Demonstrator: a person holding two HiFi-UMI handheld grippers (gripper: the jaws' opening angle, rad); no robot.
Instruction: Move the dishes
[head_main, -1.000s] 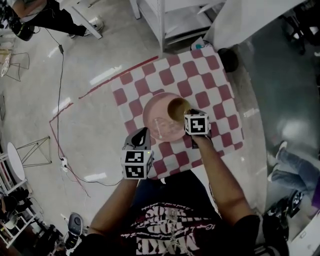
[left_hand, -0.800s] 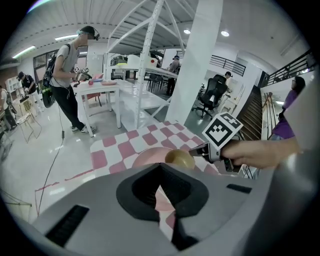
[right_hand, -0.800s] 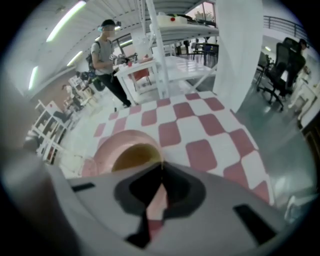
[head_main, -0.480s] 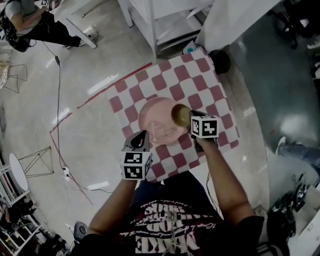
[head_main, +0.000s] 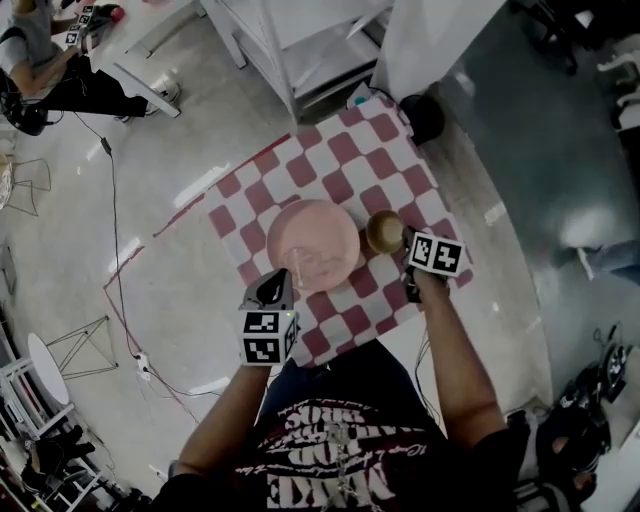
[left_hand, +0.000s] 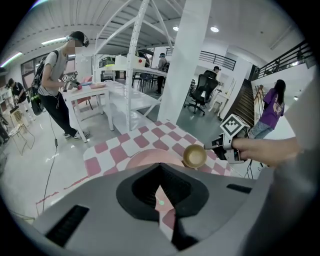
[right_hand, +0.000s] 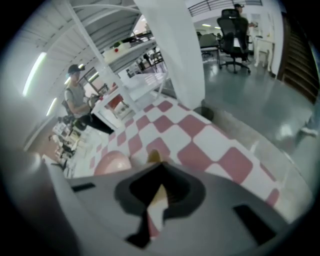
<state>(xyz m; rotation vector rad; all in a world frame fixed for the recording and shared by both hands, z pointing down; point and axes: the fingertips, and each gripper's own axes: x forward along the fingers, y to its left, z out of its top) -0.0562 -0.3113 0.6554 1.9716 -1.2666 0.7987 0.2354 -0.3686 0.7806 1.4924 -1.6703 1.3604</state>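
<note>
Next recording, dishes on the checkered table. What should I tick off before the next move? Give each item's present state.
1. Right gripper shut on the gold bowl at its rim: ok.
2. Bowl off the pink plate, beside its right edge: ok.
3. Left gripper shut on the plate's near edge: ok.
4. Bowl lifted off the checkered cloth or resting on it: cannot tell.
5. Bare cloth next to the bowl for setting it down: ok.
</note>
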